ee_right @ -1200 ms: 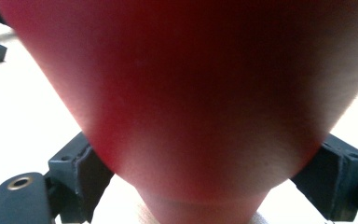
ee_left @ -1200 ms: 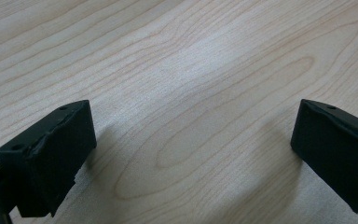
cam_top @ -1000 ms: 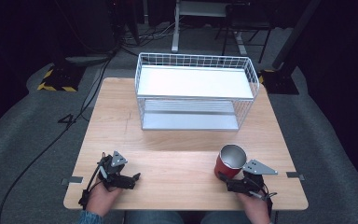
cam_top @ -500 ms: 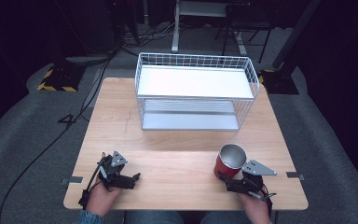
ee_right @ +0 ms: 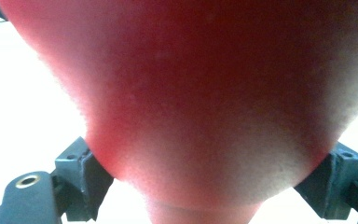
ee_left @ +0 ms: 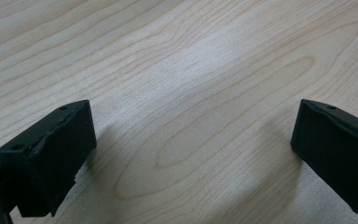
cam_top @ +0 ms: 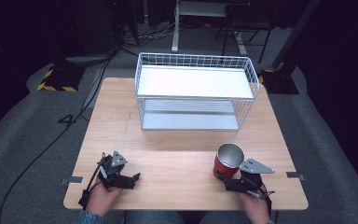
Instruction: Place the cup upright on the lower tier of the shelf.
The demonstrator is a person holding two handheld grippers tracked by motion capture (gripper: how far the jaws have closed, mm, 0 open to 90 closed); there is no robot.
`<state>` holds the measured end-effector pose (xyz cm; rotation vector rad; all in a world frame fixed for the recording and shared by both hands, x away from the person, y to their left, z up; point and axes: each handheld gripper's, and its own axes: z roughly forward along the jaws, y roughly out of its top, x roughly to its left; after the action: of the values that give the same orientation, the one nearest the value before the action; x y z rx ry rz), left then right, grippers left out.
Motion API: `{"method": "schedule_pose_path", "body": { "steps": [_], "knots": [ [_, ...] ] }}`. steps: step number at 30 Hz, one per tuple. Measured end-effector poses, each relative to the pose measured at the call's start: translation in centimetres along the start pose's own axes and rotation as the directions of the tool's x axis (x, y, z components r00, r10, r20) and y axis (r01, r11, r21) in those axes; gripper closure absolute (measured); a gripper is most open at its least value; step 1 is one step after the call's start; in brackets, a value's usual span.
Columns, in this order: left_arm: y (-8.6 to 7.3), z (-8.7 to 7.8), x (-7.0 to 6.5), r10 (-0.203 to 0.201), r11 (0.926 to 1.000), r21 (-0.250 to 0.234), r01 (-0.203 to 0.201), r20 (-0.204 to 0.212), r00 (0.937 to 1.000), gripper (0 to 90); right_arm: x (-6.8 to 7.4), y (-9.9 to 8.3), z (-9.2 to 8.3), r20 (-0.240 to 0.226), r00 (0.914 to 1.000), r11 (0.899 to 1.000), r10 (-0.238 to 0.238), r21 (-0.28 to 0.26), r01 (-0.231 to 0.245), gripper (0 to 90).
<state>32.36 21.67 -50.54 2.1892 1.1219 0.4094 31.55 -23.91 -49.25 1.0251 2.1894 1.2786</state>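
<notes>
The right gripper clamps its 2 jaws on the red metal cup at the wooden table's near right; the left gripper rests wide open, empty. Likely next: lifting it toward the white wire rack. Grey carpet and cables surround the table.

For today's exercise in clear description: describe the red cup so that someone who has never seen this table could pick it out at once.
Start at the wooden table, whose far half carries a white wire basket. Come to the near right corner, where the right gripper has its jaws against the sides of the red cup. It stands upright, red outside and shiny metal inside, the only coloured thing on the table.
</notes>
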Motion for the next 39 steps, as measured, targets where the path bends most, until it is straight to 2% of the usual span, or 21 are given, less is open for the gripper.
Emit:
{"method": "schedule_pose_path", "body": {
  "steps": [3, 4, 5, 8, 10, 12, 17, 29, 39],
  "knots": [
    [0.0, 0.0, -0.1, -0.009, 1.0000, -0.003, 0.009, 0.000, 1.0000, 0.5, -0.1, 0.5, 0.1, 0.001, 1.0000, 1.000, 0.004, -0.001, -0.004, 16.8],
    [0.0, 0.0, 0.0, 0.000, 1.0000, 0.000, 0.000, -0.001, 1.0000, 0.5, -0.2, 0.7, 0.1, 0.000, 1.0000, 1.000, 0.006, -0.002, -0.006, 16.8],
    [0.0, 0.0, -0.1, -0.012, 0.9999, -0.001, 0.012, 0.002, 0.9999, 0.5, -0.3, 0.9, 0.2, -0.001, 1.0000, 1.000, 0.010, -0.004, -0.010, 16.8],
    [0.0, 0.0, 0.0, 0.001, 1.0000, 0.000, -0.001, -0.001, 1.0000, 0.5, -0.4, 1.4, 0.3, -0.003, 0.9999, 1.000, 0.014, -0.004, -0.014, 16.9],
    [0.0, 0.0, -0.1, -0.011, 0.9999, -0.001, 0.011, 0.002, 0.9999, 0.5, -0.5, 1.9, 0.6, -0.006, 0.9999, 1.000, 0.014, -0.003, -0.014, 16.9],
    [0.0, 0.0, 0.0, 0.001, 1.0000, 0.000, -0.001, -0.001, 1.0000, 0.5, -0.6, 2.3, 0.8, -0.012, 0.9998, 1.000, 0.014, -0.002, -0.014, 16.9],
    [0.0, 0.0, 0.0, -0.002, 1.0000, -0.003, 0.002, 0.000, 1.0000, 0.4, -0.9, 3.6, 1.6, -0.018, 0.9997, 1.000, 0.016, 0.001, -0.016, 16.8],
    [-0.1, 0.0, -0.2, -0.016, 0.9999, -0.003, 0.016, -0.006, 0.9999, 0.6, -1.0, 6.9, 4.8, -0.030, 0.9995, 1.000, 0.008, 0.012, -0.007, 16.8],
    [-0.1, 0.0, -0.2, -0.017, 0.9998, -0.004, 0.017, -0.006, 0.9998, 0.6, -0.9, 8.5, 6.9, -0.015, 0.9997, 1.000, 0.017, 0.019, -0.017, 16.8]
  ]
}}
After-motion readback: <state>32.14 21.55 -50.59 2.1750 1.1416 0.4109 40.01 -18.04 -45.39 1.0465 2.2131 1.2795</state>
